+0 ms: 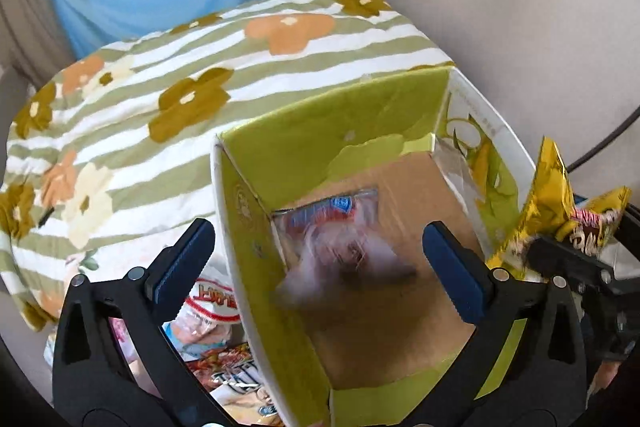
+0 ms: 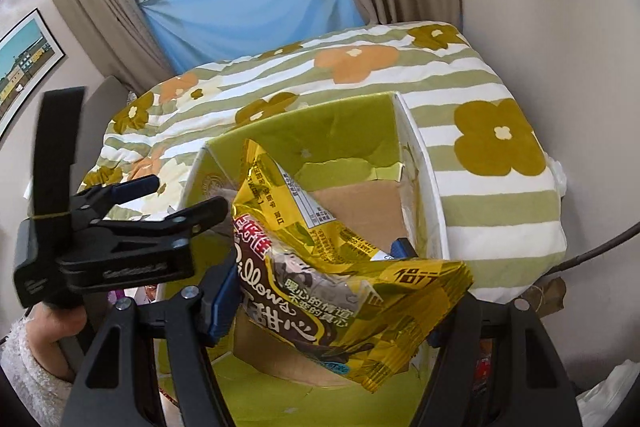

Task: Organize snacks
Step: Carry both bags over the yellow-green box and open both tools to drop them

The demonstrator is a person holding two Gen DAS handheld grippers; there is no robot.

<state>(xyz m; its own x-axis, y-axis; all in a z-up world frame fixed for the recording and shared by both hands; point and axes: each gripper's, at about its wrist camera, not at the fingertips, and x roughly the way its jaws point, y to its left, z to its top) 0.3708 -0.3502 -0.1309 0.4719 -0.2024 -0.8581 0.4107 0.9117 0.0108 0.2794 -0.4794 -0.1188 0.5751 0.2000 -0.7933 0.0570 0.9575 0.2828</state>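
An open carton (image 1: 240, 211) with green inner walls and a brown cardboard floor stands against a quilted surface. My left gripper (image 1: 316, 263) hangs over it, open wide, and its blue pads touch nothing. Below them a blurred clear packet with red and blue print (image 1: 340, 243) is inside the carton. My right gripper (image 2: 332, 311) is shut on a crumpled gold snack bag (image 2: 320, 227) above the carton (image 2: 432, 211). In the left wrist view that gold bag (image 1: 556, 195) and the right gripper (image 1: 568, 259) are at the carton's right edge. The left gripper (image 2: 176, 197) shows side-on at the left.
A striped quilt with flower print (image 1: 160, 87) lies behind and left of the carton. Several loose snack packets (image 1: 212, 311) lie by the carton's left wall. A hand in a fuzzy white sleeve (image 2: 28, 359) holds the left gripper. A wall and a dark cable (image 2: 600, 243) are on the right.
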